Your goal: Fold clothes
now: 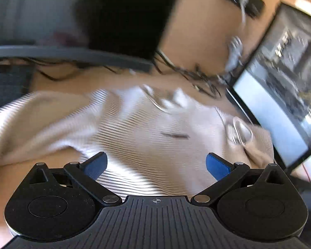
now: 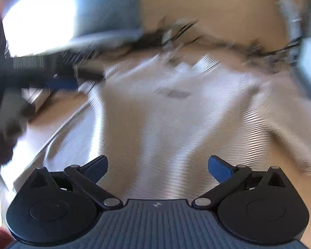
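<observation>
A cream ribbed sweater [image 1: 122, 128] lies spread on the tan table, collar toward the far side; it also shows in the right wrist view [image 2: 165, 124], blurred by motion. My left gripper [image 1: 156, 166] is open and empty, just above the sweater's near hem. My right gripper [image 2: 158, 167] is open and empty above the sweater's lower body. The left gripper's blue fingers [image 2: 62, 84] show at the far left of the right wrist view, beside the sweater's sleeve.
A monitor [image 1: 280, 95] stands at the right edge of the table. Tangled black cables [image 1: 192, 74] lie behind the sweater. A black chair back [image 1: 122, 14] and a dark bar [image 1: 68, 56] stand at the far side. A bright screen [image 2: 41, 16] sits at the left.
</observation>
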Action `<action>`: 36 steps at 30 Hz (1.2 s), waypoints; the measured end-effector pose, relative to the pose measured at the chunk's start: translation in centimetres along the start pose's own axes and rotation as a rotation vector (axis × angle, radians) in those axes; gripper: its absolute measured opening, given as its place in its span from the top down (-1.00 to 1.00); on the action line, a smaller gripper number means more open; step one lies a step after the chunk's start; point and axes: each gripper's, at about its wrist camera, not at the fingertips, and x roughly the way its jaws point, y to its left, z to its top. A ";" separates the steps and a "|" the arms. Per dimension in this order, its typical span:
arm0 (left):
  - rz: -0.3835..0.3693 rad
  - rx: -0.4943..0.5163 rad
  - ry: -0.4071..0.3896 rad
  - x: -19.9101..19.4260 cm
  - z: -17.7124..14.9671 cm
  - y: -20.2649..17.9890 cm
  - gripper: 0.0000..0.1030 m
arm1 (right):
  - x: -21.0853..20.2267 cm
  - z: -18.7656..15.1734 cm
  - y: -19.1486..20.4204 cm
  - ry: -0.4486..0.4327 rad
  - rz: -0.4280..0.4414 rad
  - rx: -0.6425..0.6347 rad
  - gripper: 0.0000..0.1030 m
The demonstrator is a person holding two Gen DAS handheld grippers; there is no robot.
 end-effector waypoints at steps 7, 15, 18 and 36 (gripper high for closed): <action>0.049 0.087 0.008 1.6 -2.7 -0.1 -1.00 | 1.8 -0.8 -3.0 0.114 0.147 0.139 -1.00; 0.085 0.026 0.002 -0.9 -4.5 0.9 -1.00 | 2.0 -0.3 -1.9 0.138 0.151 0.061 -1.00; 0.090 0.024 0.005 -1.9 -5.2 1.0 -1.00 | 2.4 -0.3 -1.5 0.144 0.139 -0.004 -1.00; 0.170 -0.020 0.022 -5.2 -8.0 0.8 -1.00 | 1.1 0.0 -2.1 0.025 -0.084 0.003 -1.00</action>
